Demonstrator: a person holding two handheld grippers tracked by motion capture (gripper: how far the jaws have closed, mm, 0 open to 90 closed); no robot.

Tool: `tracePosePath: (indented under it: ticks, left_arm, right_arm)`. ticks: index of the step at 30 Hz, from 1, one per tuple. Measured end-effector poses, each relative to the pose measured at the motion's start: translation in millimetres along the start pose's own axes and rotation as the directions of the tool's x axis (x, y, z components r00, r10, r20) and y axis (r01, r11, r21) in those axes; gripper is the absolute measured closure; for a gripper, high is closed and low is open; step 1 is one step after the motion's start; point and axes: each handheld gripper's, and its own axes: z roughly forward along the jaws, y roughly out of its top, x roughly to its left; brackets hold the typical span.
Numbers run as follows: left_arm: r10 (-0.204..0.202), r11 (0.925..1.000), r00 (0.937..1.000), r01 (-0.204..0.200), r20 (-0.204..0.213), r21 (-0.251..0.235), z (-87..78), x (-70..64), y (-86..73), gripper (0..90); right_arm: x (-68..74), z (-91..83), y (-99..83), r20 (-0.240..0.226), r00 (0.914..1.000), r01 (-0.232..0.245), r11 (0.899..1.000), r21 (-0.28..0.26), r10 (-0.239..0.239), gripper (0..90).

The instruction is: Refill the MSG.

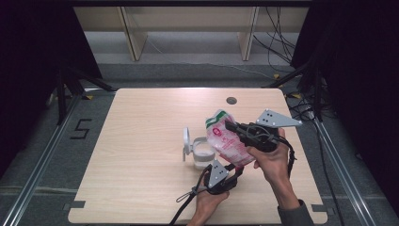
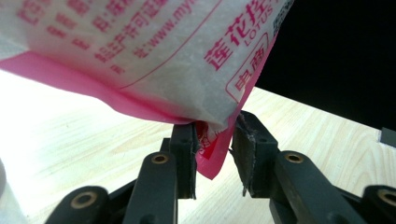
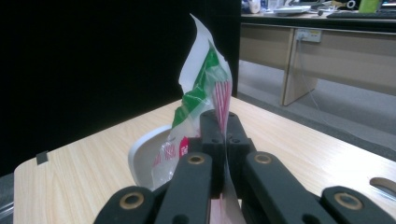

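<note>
A pink-and-white printed bag [image 1: 225, 140] with a green top hangs tilted over the table, above a clear jar [image 1: 203, 159] holding white powder, whose round lid [image 1: 187, 140] stands open. My right gripper [image 1: 229, 125] is shut on the bag's upper part; in the right gripper view the film [image 3: 205, 88] rises from between the closed jaws of that gripper [image 3: 223, 135]. My left gripper [image 1: 238, 169] sits under the bag. In the left gripper view the bag's [image 2: 140, 51] pink bottom corner hangs between the parted jaws of the left gripper [image 2: 212, 154].
The light wooden table [image 1: 141, 155] has a round cable hole [image 1: 231, 100] at the back. A pale rounded rim [image 3: 142, 156] shows behind the bag in the right gripper view. Dark stands and cables flank the table. A "5" mark [image 1: 81, 128] is on the floor at the left.
</note>
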Motion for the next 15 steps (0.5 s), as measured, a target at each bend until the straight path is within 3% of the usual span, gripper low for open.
tracePosePath:
  ticks: [5, 8, 15]
  left_arm:
    - [0.005, 1.0, 1.0, -0.005, 0.003, 0.005, -2.4, 1.9, -0.9, 66.7]
    - [0.008, 0.9999, 0.9998, -0.008, 0.017, 0.009, -3.0, 2.6, -1.5, 64.6]
    - [0.024, 0.9992, 0.9997, -0.024, 0.004, 0.031, -9.3, 4.7, -2.2, 60.3]
  right_arm:
    - [-6.0, -7.7, -4.5, -0.009, 0.9988, -0.048, 0.999, -0.024, 0.048, 90.0]
    - [-7.0, -11.0, -6.0, -0.009, 0.9985, -0.054, 0.998, -0.036, 0.054, 90.0]
    - [-9.2, -18.2, -11.1, -0.006, 0.9966, -0.082, 0.995, -0.052, 0.082, 90.0]
